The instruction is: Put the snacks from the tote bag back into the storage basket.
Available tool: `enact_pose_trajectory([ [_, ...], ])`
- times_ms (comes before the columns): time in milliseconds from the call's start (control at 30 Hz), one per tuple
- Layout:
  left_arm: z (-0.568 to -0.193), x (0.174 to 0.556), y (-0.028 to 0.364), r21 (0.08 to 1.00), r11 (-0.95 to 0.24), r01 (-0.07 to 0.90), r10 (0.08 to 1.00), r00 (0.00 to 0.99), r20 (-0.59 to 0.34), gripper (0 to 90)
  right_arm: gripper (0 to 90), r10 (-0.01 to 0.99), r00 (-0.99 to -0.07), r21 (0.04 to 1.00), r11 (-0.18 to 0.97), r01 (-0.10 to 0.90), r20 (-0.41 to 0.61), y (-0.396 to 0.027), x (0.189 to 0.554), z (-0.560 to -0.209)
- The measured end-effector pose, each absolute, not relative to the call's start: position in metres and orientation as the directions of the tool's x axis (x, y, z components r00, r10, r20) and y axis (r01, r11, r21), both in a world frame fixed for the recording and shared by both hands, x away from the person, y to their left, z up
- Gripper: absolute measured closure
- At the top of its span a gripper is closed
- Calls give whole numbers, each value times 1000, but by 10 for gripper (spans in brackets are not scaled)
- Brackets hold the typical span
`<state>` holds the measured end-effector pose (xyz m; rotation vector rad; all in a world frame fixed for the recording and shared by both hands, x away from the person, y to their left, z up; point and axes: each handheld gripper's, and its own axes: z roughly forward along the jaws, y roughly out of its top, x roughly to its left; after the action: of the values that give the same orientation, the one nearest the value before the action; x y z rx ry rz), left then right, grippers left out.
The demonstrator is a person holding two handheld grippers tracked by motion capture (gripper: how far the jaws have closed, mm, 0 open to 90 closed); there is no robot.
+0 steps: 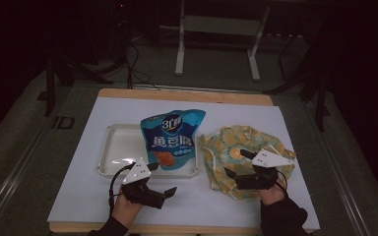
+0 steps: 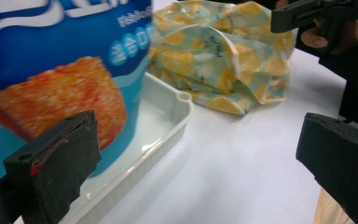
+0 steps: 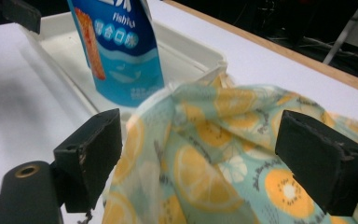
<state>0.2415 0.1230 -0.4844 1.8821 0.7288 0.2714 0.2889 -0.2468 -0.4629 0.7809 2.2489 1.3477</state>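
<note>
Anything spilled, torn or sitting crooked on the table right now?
Nothing spilled or torn. The blue snack bag stands upright in the white tray, seemingly sealed. The fruit-print cloth beside the tray lies crumpled in a heap rather than flat.

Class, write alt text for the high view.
A blue snack bag lies in a white tray beside a crumpled fruit-print cloth on a white table. The left gripper and right gripper are both open.

snack bag — upright in tray | patterned cloth — beside
</note>
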Motion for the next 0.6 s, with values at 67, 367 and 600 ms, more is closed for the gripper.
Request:
enact_pose_trajectory([
  [67,-485,243,120,899,-263,350,555,817,-156,1,144,648,-760,889,376,260,-52,-251,285,-465],
  [367,-487,243,107,897,-294,330,512,847,-144,2,143,655,-754,889,371,268,-46,-264,273,-472],
  [600,-493,248,96,891,-315,328,476,866,-151,2,143,669,-742,892,360,274,-41,-275,265,-473],
])
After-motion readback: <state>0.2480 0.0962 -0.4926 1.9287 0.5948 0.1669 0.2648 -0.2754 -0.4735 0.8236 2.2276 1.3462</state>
